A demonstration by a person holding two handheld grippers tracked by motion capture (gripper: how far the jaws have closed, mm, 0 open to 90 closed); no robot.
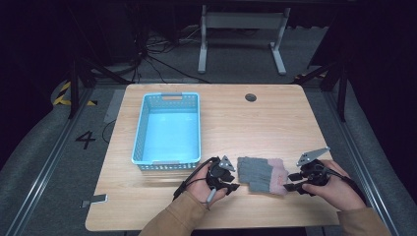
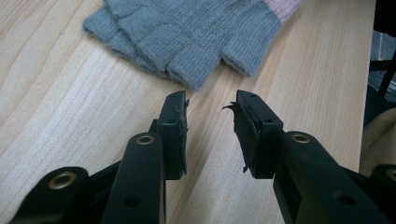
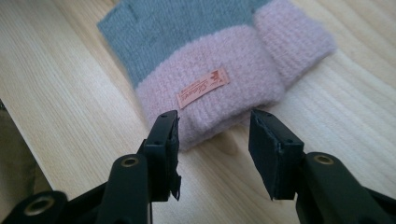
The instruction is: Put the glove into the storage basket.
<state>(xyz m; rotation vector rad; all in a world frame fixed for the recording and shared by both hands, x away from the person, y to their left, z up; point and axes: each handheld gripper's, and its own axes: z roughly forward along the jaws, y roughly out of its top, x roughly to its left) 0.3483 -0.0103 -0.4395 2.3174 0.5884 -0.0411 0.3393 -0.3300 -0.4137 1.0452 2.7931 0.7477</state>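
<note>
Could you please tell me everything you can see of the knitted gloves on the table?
The gloves are a stacked fingerless pair, grey knit with pink cuffs; an orange label sits on the top cuff. They lie flat near the table's front edge, between the open left gripper at the finger ends and the open right gripper at the cuff. Neither grips them.

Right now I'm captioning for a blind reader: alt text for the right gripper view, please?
A grey and pink knitted glove lies flat on a light wooden table, its pink cuff with a small orange label nearest. The right tongs stand open just before the cuff edge, not gripping it.
</note>
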